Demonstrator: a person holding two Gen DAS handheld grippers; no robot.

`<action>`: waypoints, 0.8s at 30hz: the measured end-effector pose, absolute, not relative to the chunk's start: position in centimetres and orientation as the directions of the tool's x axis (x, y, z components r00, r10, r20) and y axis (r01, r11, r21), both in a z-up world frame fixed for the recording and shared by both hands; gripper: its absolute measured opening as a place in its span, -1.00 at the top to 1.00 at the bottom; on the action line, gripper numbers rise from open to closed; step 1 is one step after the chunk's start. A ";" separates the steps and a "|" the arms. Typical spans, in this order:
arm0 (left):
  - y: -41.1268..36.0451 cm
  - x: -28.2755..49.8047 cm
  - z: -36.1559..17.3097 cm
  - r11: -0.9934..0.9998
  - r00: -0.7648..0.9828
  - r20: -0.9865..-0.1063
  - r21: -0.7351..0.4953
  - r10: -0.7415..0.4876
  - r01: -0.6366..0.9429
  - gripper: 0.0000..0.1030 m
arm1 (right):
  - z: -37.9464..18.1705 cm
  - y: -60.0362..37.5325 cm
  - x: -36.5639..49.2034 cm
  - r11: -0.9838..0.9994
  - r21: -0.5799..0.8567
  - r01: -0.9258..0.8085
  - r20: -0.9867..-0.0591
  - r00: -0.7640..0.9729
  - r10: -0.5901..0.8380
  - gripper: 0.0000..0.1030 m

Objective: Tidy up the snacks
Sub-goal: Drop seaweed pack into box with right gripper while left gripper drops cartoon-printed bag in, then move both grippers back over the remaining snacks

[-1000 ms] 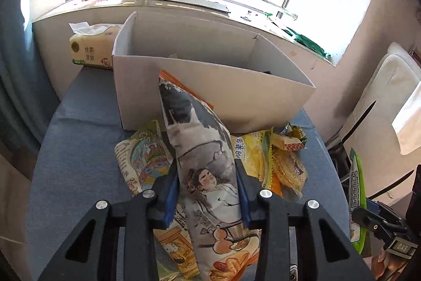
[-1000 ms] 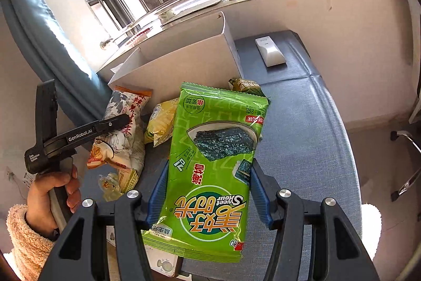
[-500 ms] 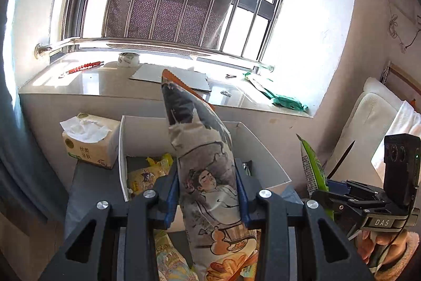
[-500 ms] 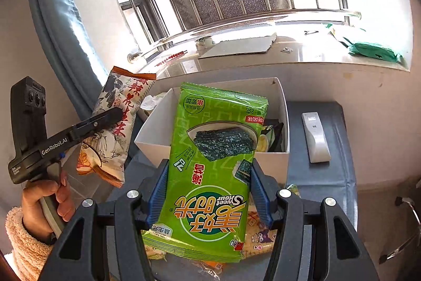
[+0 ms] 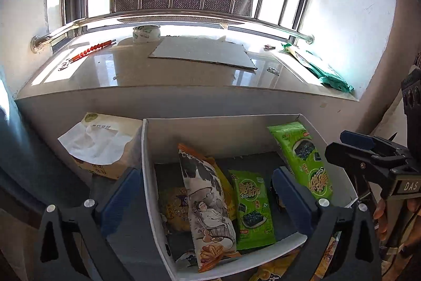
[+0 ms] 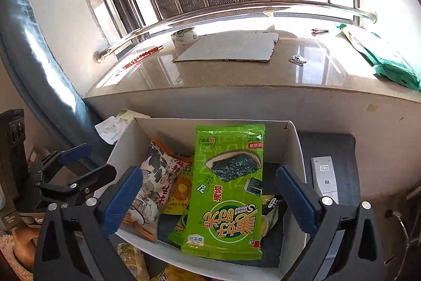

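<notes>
Both grippers hang over the white box (image 5: 147, 175), which sits against the wall below the window sill (image 5: 184, 80).

Left gripper (image 5: 208, 191): fingers have just been opening, now spread wide, nothing pinched. The illustrated snack bag (image 5: 208, 207) stands betw. them but clear of both pads, tilted on end inside the box, orange top edge toward the box's far wall, bottom near the front wall. Left finger (image 5: 121, 188) is outside the box's left wall, right finger (image 5: 292, 191) is over the inside.

Right gripper (image 6: 208, 194): fingers have also just been opening, spread wide, not pressing anything. The big green seaweed pack (image 6: 229, 188) is betw. them w/o touching either pad, upright-ish in the box's right half, top edge near the far wall. From the left wrist view it looks to lean on the box's right wall.

Also in the box: a smaller green seaweed pack (image 5: 252, 210) lying mid-box, just right of the illustrated bag, and a yellow packet (image 5: 176, 204) just left of it. More yellow snack bags (image 6: 179, 273) lie on the surface in front of the box, only partly seen.

Tissue box (image 5: 105, 144) sits just left of the white box. White remote (image 6: 325, 178) lies on the grey surface (image 6: 331, 146) just right of it. Cardboard sheet (image 5: 202, 54) and tape roll (image 5: 146, 33) are on the sill behind it.
</notes>
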State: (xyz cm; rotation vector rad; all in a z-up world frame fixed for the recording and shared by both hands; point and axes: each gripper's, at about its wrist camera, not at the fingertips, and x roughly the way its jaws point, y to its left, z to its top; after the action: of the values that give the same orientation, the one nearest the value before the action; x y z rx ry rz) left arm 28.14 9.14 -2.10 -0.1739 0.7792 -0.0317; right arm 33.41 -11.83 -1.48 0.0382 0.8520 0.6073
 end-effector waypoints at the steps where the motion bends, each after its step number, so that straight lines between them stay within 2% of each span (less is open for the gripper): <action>1: 9.3 27.8 -2.2 0.984 0.708 -0.700 -0.175 -0.100 -0.034 -1.00 | -1.4 -12.0 33.1 0.829 0.270 -0.490 -0.684 0.509 0.523 -1.00; 7: 9.6 24.3 -0.6 0.982 0.733 -0.670 -0.189 -0.120 -0.012 -1.00 | -0.8 -14.0 30.3 0.819 0.279 -0.501 -0.649 0.531 0.546 -1.00; 13: 8.8 17.5 0.7 0.985 0.769 -0.623 -0.165 -0.144 0.051 -1.00 | 0.2 -17.0 24.8 0.792 0.270 -0.548 -0.601 0.547 0.583 -1.00; 18: 7.3 11.5 -0.5 0.987 0.783 -0.607 -0.148 -0.136 0.056 -1.00 | -0.4 -19.9 19.0 0.765 0.283 -0.579 -0.563 0.545 0.621 -1.00; 24: 5.1 5.6 -3.1 0.990 0.791 -0.598 -0.132 -0.126 0.057 -1.00 | -3.6 -21.6 12.8 0.768 0.283 -0.575 -0.563 0.548 0.618 -1.00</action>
State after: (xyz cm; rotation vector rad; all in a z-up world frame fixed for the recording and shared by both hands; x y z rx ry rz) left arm 5.64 5.08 -3.13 -0.1096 0.6505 -0.0983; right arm 12.85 -21.65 -3.58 0.0678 0.6940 0.7073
